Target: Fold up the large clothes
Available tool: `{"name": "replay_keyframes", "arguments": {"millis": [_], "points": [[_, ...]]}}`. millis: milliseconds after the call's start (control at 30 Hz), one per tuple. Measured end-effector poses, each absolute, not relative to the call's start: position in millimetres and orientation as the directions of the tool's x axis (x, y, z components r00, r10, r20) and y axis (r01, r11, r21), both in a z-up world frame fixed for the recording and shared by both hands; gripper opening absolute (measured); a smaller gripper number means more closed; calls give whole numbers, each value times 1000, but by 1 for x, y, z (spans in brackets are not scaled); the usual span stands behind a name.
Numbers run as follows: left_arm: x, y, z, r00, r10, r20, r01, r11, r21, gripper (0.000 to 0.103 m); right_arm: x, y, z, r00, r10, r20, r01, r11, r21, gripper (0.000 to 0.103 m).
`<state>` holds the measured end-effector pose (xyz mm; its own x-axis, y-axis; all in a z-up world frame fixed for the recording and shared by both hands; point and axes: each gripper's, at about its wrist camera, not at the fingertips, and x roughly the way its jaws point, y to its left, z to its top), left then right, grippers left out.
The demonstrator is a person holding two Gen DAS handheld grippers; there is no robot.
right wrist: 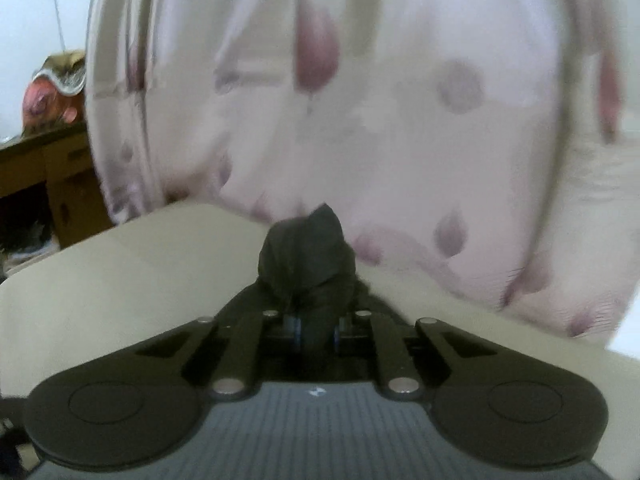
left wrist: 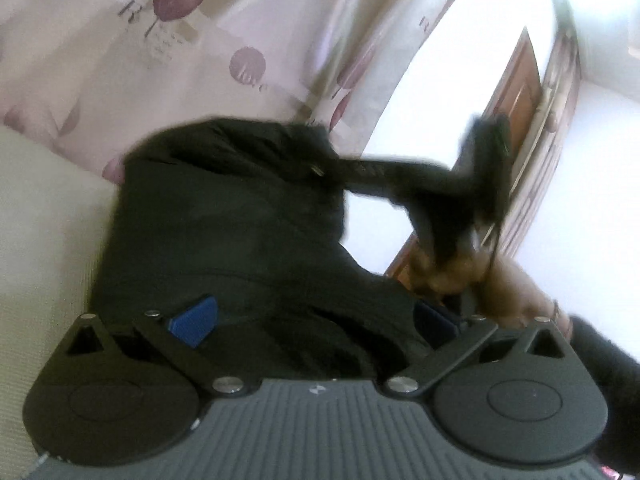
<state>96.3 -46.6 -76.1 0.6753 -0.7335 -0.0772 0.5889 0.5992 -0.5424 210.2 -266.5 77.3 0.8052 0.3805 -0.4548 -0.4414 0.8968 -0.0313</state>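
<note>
Two grippers in play, one black garment (left wrist: 224, 216) between them. Left gripper (left wrist: 316, 320) with jaws wide apart, blue pads (left wrist: 196, 320) spread to either side of the dark cloth, which bunches up between them without being pinched. Garment piled on a pale cream bed surface (left wrist: 44, 208), one part of it drawn out as a stretched band toward the right of the left wrist view, ending at the other gripper, blurred, with a bare hand (left wrist: 452, 276) beneath it. Behind, a curtain (left wrist: 120, 40) in pale pink with purple petal prints and some lettering; further right, a brown wooden door (left wrist: 520, 80).

Right gripper (right wrist: 316, 330) with jaws drawn close together, clamped on a tuft of the black cloth that stands up as a dark peak just beyond the pads. Same cream bed below, same petal curtain filling the background, blurred. At far left of the right wrist view, a wooden cabinet (right wrist: 60, 176) with pinkish objects on top, too blurred to identify.
</note>
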Motion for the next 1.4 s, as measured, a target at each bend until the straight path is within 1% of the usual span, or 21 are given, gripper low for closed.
{"name": "replay_keyframes", "arguments": {"millis": [100, 167, 267, 333, 400, 433, 533, 633, 767, 833, 867, 933, 1033, 1100, 1133, 1267, 1333, 1367, 1400], "points": [[96, -49, -76, 678, -727, -109, 579, 620, -529, 103, 195, -303, 73, 840, 347, -417, -374, 927, 19, 12], [100, -53, -79, 678, -723, -131, 565, 627, -537, 103, 193, -334, 63, 851, 356, -387, -329, 935, 136, 12], [104, -57, -80, 669, -731, -139, 561, 618, -551, 103, 189, -378, 41, 860, 392, -328, -293, 904, 312, 12], [104, -61, -79, 663, -736, -136, 574, 617, -539, 103, 189, -401, 17, 860, 388, -333, -243, 883, 401, 12], [104, -65, -76, 667, -730, -152, 582, 638, -504, 103, 186, -428, -6, 856, 398, -329, -204, 846, 492, 12], [104, -67, -76, 670, -725, -160, 584, 648, -489, 103, 185, -436, -15, 856, 399, -328, -192, 836, 515, 12], [111, -67, -74, 675, -715, -179, 577, 664, -476, 103, 178, -448, -36, 854, 385, -350, -164, 838, 521, 13], [111, -58, -76, 640, -740, -206, 566, 635, -526, 103, 176, -451, -42, 854, 378, -358, -158, 844, 513, 13], [85, -42, -84, 568, -802, -185, 614, 562, -554, 103, 177, -456, -40, 843, 389, -371, -159, 839, 520, 13], [73, -41, -94, 535, -825, -182, 633, 534, -560, 103, 181, -461, -45, 835, 406, -371, -149, 816, 559, 13], [72, -44, -99, 524, -826, -207, 629, 539, -560, 103, 184, -466, -50, 830, 419, -368, -135, 791, 597, 12], [75, -53, -109, 542, -796, -267, 584, 586, -562, 103, 185, -473, -59, 824, 436, -362, -114, 753, 648, 12], [87, -55, -123, 596, -746, -298, 475, 627, -618, 103, 183, -481, -69, 821, 442, -363, -87, 724, 684, 11], [98, -57, -133, 592, -731, -340, 402, 633, -662, 103, 182, -486, -73, 819, 439, -369, -71, 717, 694, 11], [103, -57, -136, 589, -732, -342, 388, 627, -675, 103, 181, -487, -75, 820, 437, -369, -69, 716, 695, 11], [121, -68, -145, 588, -724, -361, 403, 649, -645, 103, 180, -493, -84, 816, 454, -357, -76, 698, 712, 11], [127, -76, -146, 566, -747, -348, 458, 637, -621, 103, 182, -497, -89, 816, 465, -345, -76, 676, 733, 11], [129, -82, -145, 562, -747, -354, 488, 645, -587, 101, 182, -500, -92, 814, 474, -336, -77, 662, 746, 11], [132, -88, -144, 553, -748, -368, 509, 653, -561, 97, 183, -502, -94, 812, 481, -332, -77, 652, 755, 11]]}}
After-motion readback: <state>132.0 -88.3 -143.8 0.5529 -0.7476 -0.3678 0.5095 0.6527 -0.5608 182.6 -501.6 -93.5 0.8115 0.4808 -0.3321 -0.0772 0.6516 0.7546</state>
